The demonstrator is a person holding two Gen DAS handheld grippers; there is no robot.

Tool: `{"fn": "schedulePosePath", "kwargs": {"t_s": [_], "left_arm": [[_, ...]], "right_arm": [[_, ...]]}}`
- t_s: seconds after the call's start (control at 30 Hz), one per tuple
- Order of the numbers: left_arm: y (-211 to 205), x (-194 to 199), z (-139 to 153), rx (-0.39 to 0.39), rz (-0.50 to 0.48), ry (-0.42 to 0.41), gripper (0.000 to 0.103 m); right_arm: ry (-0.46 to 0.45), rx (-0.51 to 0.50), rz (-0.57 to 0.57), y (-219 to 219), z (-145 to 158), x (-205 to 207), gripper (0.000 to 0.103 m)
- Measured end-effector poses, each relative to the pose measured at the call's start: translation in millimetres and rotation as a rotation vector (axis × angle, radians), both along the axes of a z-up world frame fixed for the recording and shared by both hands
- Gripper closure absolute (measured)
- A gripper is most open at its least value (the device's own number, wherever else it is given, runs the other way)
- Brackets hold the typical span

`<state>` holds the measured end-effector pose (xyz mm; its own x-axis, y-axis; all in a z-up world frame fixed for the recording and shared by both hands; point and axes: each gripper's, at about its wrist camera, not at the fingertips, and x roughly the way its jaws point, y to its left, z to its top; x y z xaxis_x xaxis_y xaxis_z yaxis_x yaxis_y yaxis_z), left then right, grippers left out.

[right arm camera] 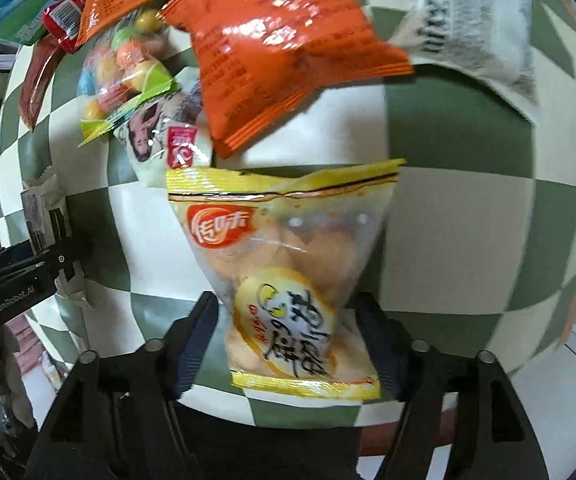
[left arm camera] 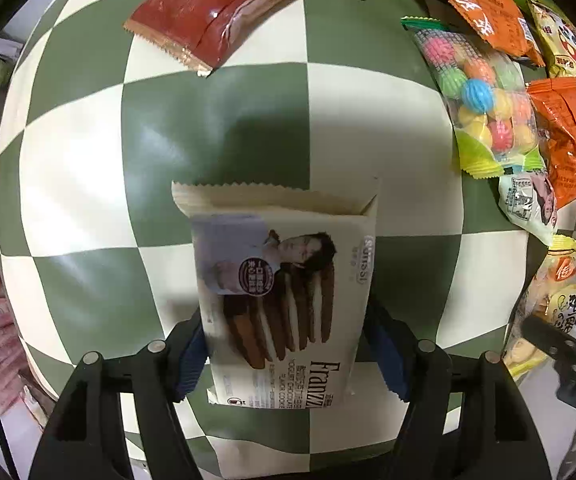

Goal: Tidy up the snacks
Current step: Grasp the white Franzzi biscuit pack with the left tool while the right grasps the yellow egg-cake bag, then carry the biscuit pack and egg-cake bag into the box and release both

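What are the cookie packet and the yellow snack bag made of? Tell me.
Cookie packet: looks like matte printed film or paper-like wrap; flat cream face with little glare, zigzag-cut end. Yellow snack bag: glossy thin plastic, partly clear; contents show through, with bright glints and creases.

Your left gripper (left arm camera: 283, 354) and right gripper (right arm camera: 288, 344) look alike: black angular frames, silver round pins on top, ribbed dark-blue pads (left arm camera: 189, 364). You can read white "GenRobot.AI" lettering on one body.
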<state>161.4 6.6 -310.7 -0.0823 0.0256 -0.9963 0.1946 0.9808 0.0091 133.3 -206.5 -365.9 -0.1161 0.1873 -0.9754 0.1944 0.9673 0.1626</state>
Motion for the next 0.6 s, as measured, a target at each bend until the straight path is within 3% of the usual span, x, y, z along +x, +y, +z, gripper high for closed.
{"fn": "schedulePosePath", "kwargs": {"t_s": [0.2, 0.37, 0.6], "left_arm": [[-20.0, 12.4, 17.6, 0.040, -0.029, -0.034, 0.033], [-36.6, 21.9, 7.7, 0.057, -0.042, -0.036, 0.033], [-36.9, 19.0, 2.3, 0.041, -0.038, -0.041, 0.037]], "right_arm": [[-0.060, -0.097, 0.019, 10.1, 38.0, 7.8, 0.027], [-0.016, -0.066, -0.022, 24.6, 18.7, 13.4, 0.027], [-0.017, -0.112, -0.044, 40.1, 3.6, 14.6, 0.028]]}}
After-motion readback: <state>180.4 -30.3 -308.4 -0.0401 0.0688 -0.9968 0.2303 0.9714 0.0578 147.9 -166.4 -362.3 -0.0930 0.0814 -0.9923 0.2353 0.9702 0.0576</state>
